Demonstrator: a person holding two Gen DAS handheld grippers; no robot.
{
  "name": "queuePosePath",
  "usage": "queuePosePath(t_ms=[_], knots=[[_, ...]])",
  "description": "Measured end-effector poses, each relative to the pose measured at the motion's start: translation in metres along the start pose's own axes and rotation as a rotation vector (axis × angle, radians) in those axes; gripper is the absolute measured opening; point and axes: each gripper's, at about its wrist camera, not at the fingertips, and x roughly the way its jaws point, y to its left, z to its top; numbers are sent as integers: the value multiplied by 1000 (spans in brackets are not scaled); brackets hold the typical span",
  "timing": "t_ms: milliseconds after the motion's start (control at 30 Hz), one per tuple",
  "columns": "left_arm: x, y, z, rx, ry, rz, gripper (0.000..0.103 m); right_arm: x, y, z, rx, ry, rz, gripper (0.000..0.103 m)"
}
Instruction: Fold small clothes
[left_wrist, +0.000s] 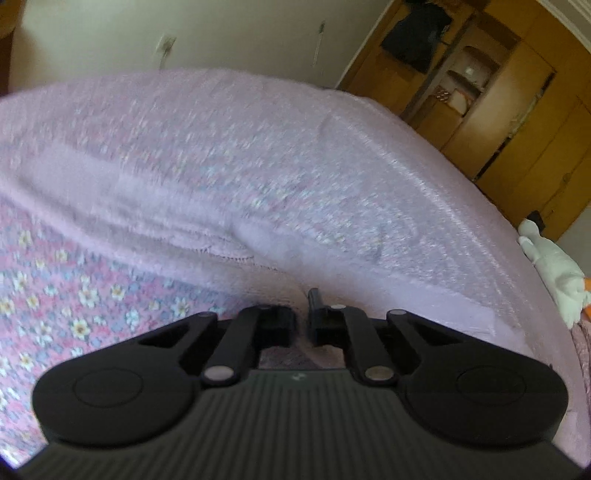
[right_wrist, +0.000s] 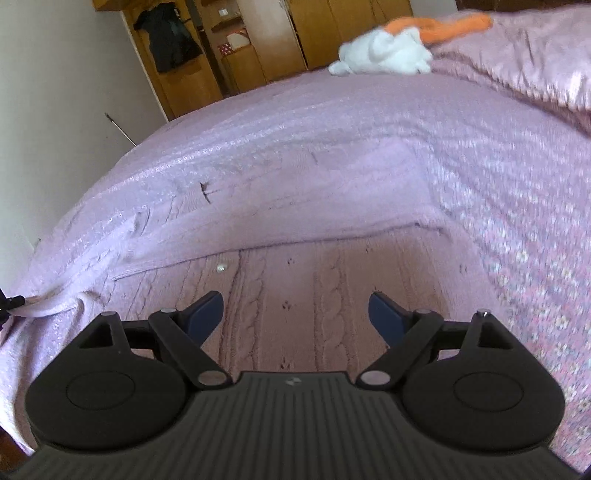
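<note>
Sweater (right_wrist: 295, 229) on pink bedspread (right_wrist: 517, 206)

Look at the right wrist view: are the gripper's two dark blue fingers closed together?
No, the right gripper stands wide open, with bare pink cable-knit garment showing between its fingers.

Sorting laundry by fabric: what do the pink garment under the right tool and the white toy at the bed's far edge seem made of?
Garment: looks like a knit, perhaps wool or acrylic; matte, with raised cable braids and small eyelet holes. Toy: seems plush, likely synthetic fleece; soft fuzzy white surface, though blurred, so uncertain.
</note>
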Motion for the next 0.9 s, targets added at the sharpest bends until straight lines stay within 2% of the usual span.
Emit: queuePosePath(t_ms=[267, 400, 533, 667, 800, 900], knots=[[-35, -58, 5, 126, -88, -80, 8, 1, -15, 1, 15, 2, 11, 90], [-44, -93, 4, 133, -108, -153, 8, -4, -18, 1, 29, -22, 26, 90], [-46, -131, 2, 144, -110, -224, 8, -7, -28, -1, 64, -23, 62, 90], [-53, -175, -10, 179, -103, -304, 8, -9, -39, -3, 99, -29, 56, 90], [-47, -221, -37, 234, -65, -370, 8, -11, -48, -6, 112, -29, 41, 90], [-35, -246, -62, 270, -15, -390, 8, -13, -54, -9, 119, -33, 36, 90]])
